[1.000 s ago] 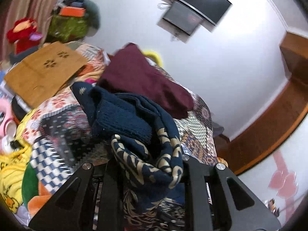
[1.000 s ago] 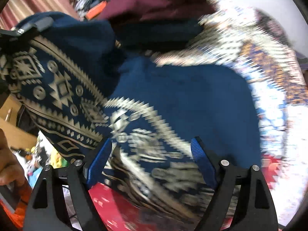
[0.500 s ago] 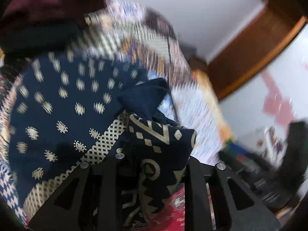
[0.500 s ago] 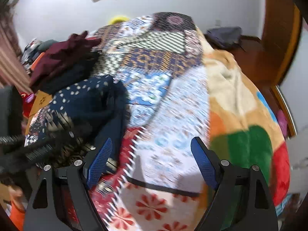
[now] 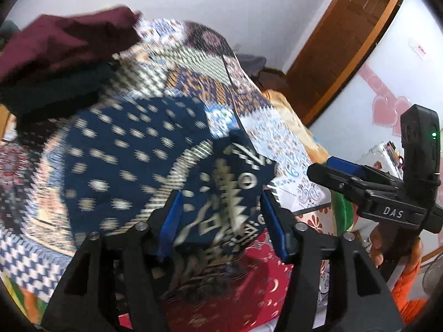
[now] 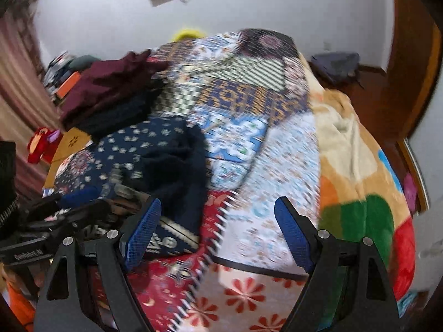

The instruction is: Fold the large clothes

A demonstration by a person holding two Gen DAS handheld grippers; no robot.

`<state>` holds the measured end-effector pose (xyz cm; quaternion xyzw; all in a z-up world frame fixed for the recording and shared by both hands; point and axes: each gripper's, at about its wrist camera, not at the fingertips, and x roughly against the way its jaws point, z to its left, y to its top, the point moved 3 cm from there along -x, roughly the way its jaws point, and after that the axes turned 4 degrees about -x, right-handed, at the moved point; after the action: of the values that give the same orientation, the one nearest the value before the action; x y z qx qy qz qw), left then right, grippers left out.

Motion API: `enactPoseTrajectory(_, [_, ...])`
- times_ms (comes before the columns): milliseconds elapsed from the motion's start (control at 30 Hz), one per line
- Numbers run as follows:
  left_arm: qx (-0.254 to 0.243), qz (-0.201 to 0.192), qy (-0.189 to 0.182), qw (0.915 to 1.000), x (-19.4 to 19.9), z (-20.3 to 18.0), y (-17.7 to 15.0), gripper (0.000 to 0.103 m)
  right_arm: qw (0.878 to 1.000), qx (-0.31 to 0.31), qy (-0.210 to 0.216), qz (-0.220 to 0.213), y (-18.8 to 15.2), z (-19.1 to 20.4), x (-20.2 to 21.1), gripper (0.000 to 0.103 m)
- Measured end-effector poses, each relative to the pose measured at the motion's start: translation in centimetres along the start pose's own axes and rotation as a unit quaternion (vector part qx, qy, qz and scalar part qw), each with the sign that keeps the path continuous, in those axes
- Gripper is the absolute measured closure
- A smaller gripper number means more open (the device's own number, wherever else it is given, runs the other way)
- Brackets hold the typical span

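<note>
Two fisheye views down onto a bed (image 6: pixel 277 160) covered in a busy patchwork quilt of blue, white and red blocks, with an orange, green and cream blanket (image 6: pixel 357 171) along its right side.

Spread across the left half of the quilt: a large navy garment (image 5: pixel 130 155) with pale dots and a cream geometric border, bunched into dark folds nearest the bed's middle. Blurred in both views.

Beyond the navy garment, towards the far left corner of the bed: a heap of maroon and black clothes (image 6: pixel 110 88), touching the garment's far edge.

Low in the left view: the left claw (image 5: pixel 221 197), black with blue pads, angled down over the near edge of the navy garment. Opening right now, with a patterned fold of the garment between the pads but no firm pinch visible.

Low in the right view: the right claw (image 6: pixel 217 202), spread wide and gripping nothing, with only quilt showing between its pads, just right of the garment's bunched folds.

At the right edge of the left view: a hand (image 5: pixel 378 244) in an orange sleeve.
</note>
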<state>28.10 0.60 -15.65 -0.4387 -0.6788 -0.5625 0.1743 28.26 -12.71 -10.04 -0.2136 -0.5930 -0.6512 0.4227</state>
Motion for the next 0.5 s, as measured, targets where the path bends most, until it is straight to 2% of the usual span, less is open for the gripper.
enactPoseTrajectory(67, [0.006, -0.024, 0.021, 0.9995, 1.6, 1.4, 0.4, 0.039, 1.0, 0.021, 0.008, -0.008, 0.8, 1.8, -0.1, 0.022])
enactPoseTrajectory(133, [0.011, -0.046, 0.041, 0.9981, 2.9, 2.8, 0.8, 0.031, 0.999, 0.032, 0.017, -0.012, 1.1, 3.1, -0.2, 0.021])
enactPoseTrajectory(233, [0.029, -0.057, 0.079, 0.9948, 3.7, 5.5, 0.7, 0.027, 0.998, 0.05, 0.034, -0.008, 1.4, 5.0, -1.1, 0.021])
enactPoseTrajectory(300, [0.038, -0.046, 0.091, 0.9941, 3.4, 7.0, 0.1, 0.027, 0.997, 0.06, 0.04, 0.005, 1.2, 5.8, -2.3, 0.021])
enactPoseTrajectory(367, [0.05, -0.024, 0.093, 0.9941, 2.5, 8.3, -0.9, 0.027, 0.997, 0.073, 0.024, 0.031, 0.4, 5.9, -4.2, 0.021])
enactPoseTrajectory(467, [0.082, 0.033, 0.061, 0.9942, -0.5, 9.9, -3.5, 0.026, 0.995, 0.07, -0.002, 0.075, -1.6, 4.5, -6.7, 0.021])
enactPoseTrajectory(500, [0.089, 0.037, 0.055, 0.9938, -0.9, 10.1, -4.1, 0.026, 0.994, 0.065, 0.0, 0.085, -2.1, 4.1, -7.0, 0.021])
